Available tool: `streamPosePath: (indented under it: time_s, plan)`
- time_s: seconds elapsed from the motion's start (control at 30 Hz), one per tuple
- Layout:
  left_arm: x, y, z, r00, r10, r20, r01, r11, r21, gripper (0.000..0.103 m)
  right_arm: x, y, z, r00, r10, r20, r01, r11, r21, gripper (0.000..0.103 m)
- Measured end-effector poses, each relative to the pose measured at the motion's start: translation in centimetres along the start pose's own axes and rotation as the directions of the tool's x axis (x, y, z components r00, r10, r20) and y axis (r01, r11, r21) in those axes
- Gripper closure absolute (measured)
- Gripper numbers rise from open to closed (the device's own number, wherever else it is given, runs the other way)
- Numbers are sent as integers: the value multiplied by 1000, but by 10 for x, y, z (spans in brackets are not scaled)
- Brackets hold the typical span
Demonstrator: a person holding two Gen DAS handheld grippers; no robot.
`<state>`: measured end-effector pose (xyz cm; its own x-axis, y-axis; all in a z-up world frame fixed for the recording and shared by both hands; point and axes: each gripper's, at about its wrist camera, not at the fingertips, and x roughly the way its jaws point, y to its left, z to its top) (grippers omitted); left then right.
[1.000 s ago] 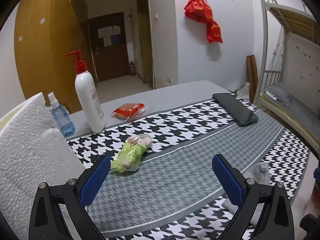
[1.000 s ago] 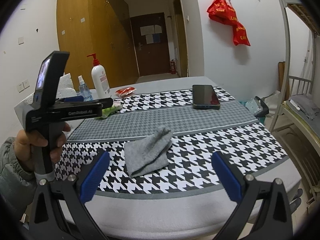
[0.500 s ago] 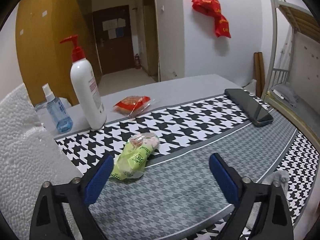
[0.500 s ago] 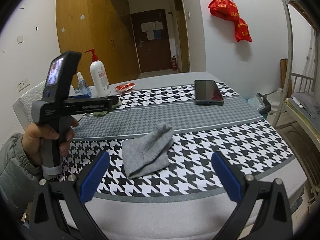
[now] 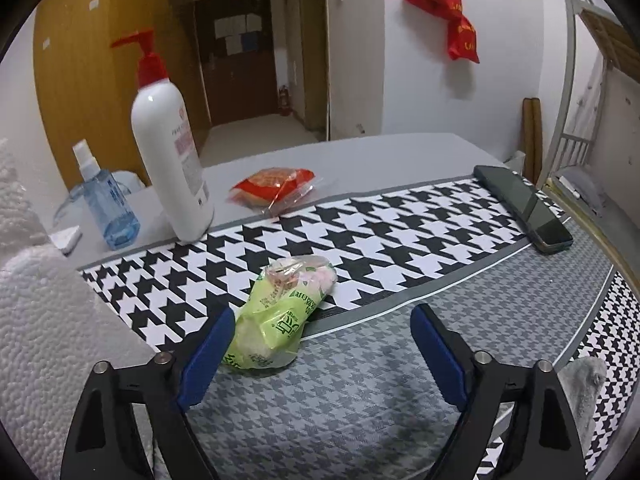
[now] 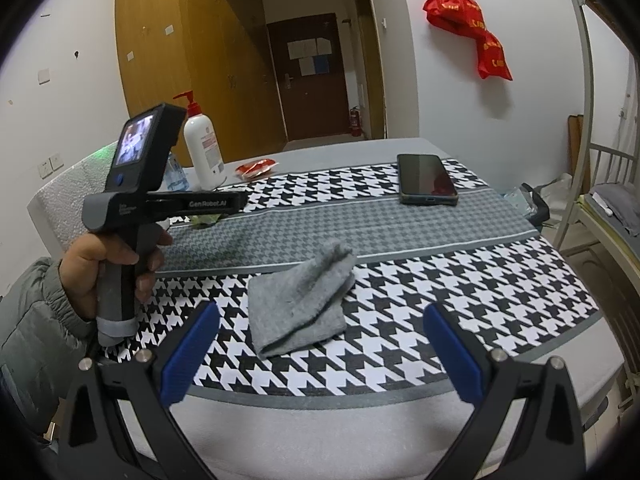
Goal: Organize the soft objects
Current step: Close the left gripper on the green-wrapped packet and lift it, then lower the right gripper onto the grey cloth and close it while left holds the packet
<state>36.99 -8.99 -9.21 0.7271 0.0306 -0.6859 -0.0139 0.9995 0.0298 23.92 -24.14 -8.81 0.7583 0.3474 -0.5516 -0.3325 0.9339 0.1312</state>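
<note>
A soft green plastic packet (image 5: 280, 316) lies on the houndstooth table cover (image 5: 400, 240). My left gripper (image 5: 322, 318) reaches down around its near end. The packet sits just inside the left pad (image 5: 208, 352); the right pad is well clear of it. The jaws are closing and neither pad presses on the packet. A folded grey cloth (image 6: 300, 300) lies near the table's front edge, and its corner shows in the left wrist view (image 5: 584, 384). My right gripper (image 6: 322, 312) hovers open just in front of that cloth, holding nothing.
A white pump bottle (image 5: 168, 152), a blue spray bottle (image 5: 106, 200) and a red snack packet (image 5: 276, 184) stand behind the green packet. A dark phone (image 5: 524, 208) lies at the right. White foam sheet (image 5: 48, 340) rises at the left. A hand (image 6: 108, 264) grips the left tool.
My left gripper has moved forward and down until the green packet's near end lies between its jaws, which have narrowed a little. The right gripper has stayed put.
</note>
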Motion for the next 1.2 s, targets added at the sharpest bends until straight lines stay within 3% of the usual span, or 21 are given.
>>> streamPosePath:
  time_s: [0.23,0.4,0.67,0.83,1.2]
  plan:
    - [17,8,3,997,-38,-69,35,999,-36,19,7,4,1,1000,4,-12,-4,1000,-11,0]
    - [25,11,4,993,-59,-99,55,997,-49,33,11,2,2,1000,-6,-21,6,1000,-9,0]
    - [19,16,4,992,-93,-80,89,995,-55,78,17,5,2,999,-18,-39,18,1000,-10,0]
    - [10,16,0,989,-129,-69,126,991,-45,84,22,9,1,998,-29,-56,29,1000,-3,0]
    - [-25,26,-9,982,-186,14,187,980,-72,86,32,22,3,994,-70,-82,72,997,21,1]
